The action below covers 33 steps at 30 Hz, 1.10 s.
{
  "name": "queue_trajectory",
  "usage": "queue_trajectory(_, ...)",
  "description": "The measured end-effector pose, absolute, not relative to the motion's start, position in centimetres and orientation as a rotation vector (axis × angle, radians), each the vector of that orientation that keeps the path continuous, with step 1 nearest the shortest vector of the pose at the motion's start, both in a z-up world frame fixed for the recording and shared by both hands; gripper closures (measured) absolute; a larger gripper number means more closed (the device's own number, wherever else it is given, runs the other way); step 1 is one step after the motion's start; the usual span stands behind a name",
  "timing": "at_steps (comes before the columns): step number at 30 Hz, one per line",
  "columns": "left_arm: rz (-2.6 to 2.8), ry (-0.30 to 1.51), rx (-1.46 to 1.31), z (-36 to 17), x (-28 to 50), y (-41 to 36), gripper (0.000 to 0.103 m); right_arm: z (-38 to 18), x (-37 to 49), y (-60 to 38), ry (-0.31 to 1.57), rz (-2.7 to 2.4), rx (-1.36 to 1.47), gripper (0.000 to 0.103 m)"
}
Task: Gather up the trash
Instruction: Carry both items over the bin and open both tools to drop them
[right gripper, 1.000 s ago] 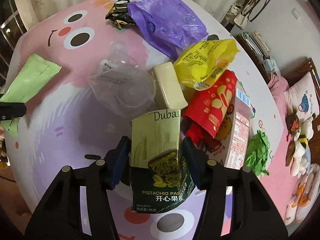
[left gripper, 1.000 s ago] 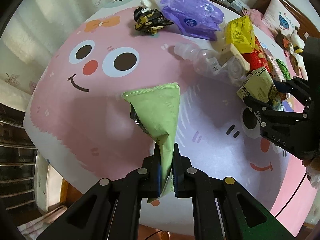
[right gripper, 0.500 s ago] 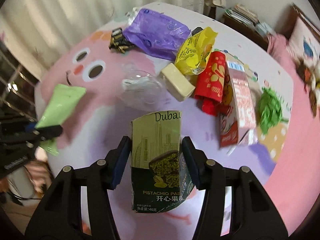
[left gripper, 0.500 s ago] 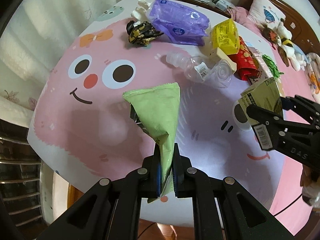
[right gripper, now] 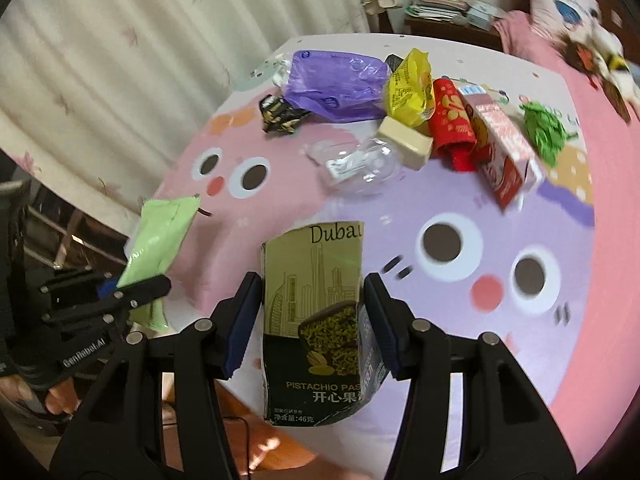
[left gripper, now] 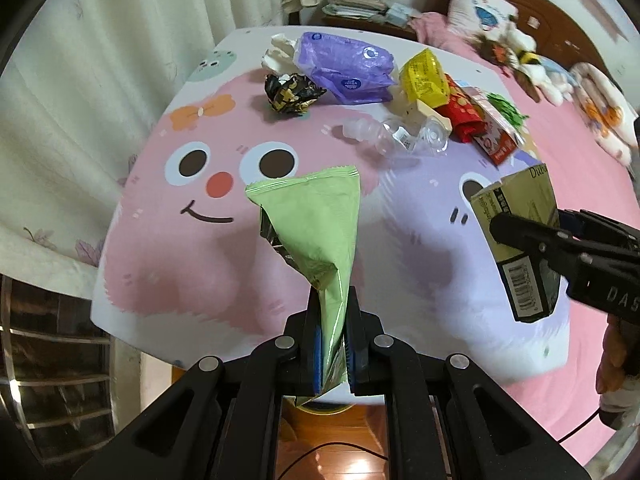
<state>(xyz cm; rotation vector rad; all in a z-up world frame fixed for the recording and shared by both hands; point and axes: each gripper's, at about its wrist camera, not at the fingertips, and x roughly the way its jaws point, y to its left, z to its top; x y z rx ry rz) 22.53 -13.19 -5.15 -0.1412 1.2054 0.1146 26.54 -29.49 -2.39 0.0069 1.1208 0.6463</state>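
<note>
L gripper [left gripper: 334, 336]: clenched on green wrapper [left gripper: 316, 220]. R gripper [right gripper: 314, 320]: grasping pistachio box [right gripper: 314, 312], lifted above tablecloth [left gripper: 180, 256].

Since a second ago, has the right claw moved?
Yes. In the left view, the right claw with its box has pulled back from the trash pile, toward the table's near edge.
</note>
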Motion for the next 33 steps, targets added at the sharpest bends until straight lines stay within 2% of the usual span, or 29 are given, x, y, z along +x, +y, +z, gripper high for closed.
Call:
queue_trajectory(10,-0.026,1.156,-0.059,-4.0,13.1,-7.0,0.095,-1.3,15.7,-25.6,1.128,0.515,0.230,0.053)
queue_trajectory(16,-0.105,1.207,-0.035,-6.6,7.8,-4.1,0.095,-3.0,9.1,-21.9,1.141,0.495,0.284,0.053)
queue_trajectory(27,-0.211,1.323,-0.121,-13.9,3.4,-2.7,0.095,-11.4,1.8,-20.2,1.273,0.404,0.346,0.053)
queue_trajectory(33,-0.204,1.415,-0.139,-21.1,2.3,-3.6,0.095,-18.9,-0.2,-21.2,1.337,0.324,0.417,0.053)
